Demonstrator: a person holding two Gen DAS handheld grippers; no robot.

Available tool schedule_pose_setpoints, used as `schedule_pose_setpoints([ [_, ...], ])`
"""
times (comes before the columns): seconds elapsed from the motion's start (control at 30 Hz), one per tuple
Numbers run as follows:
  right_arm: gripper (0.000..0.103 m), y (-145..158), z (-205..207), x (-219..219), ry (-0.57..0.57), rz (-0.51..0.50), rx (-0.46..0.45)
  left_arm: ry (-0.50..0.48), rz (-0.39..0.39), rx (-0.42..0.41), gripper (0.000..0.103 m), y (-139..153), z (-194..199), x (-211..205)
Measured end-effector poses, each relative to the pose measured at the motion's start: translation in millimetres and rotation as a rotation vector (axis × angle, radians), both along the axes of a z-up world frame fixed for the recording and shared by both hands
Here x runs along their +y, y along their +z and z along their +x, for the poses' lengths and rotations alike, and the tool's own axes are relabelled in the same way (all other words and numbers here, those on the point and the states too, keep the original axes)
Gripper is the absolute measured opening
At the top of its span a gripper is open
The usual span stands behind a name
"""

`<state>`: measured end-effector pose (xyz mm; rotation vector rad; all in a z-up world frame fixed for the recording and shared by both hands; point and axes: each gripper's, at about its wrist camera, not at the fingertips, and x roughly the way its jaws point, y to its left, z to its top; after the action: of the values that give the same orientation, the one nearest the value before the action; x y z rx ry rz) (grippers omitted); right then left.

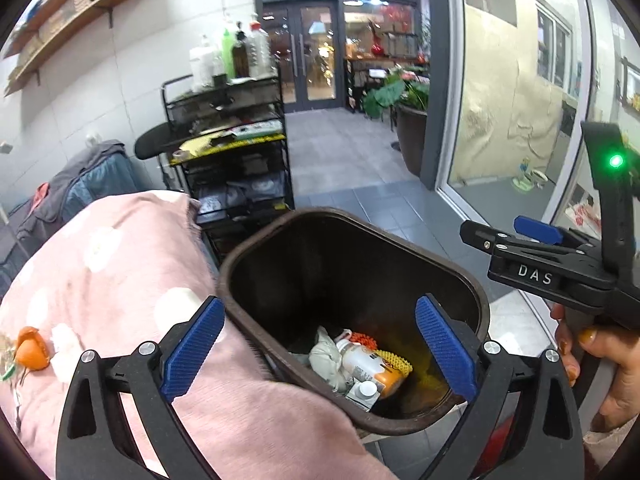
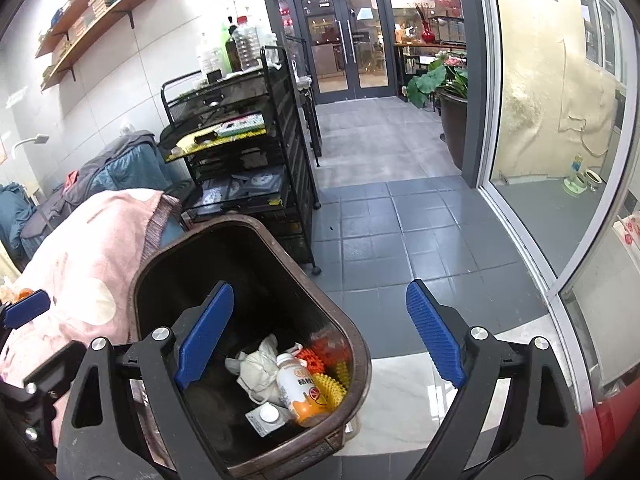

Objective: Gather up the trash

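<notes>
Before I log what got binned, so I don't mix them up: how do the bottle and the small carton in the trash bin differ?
The bottle is rounded, white with an orange lower part and label; the small carton is boxy and grey-white. The bottle is clearly the larger; the carton looks compact beside it. The bottle lies on its side, while the carton shows a round white cap facing up. Both lie touching at the bottom of the brown trash bin, among crumpled paper.

Shop interior, glass entrance doors, stocked trolley, wall shelves
</notes>
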<state>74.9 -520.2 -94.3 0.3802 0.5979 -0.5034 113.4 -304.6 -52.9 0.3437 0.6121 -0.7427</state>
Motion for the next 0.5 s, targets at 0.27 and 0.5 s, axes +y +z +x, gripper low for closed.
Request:
schedule_pose_setpoints([
  [0.27,0.087,14.7,7.6,18.8,0.062,-0.026,-0.047,0.076,-0.055,-0.072,0.096,21.6,-9.0,42.2],
  [0.5,0.087,32.0,18.7,52.9,0.173,-0.044,-0.105,0.178,-0.095,-0.134,0.096,39.1,-11.0,85.0],
])
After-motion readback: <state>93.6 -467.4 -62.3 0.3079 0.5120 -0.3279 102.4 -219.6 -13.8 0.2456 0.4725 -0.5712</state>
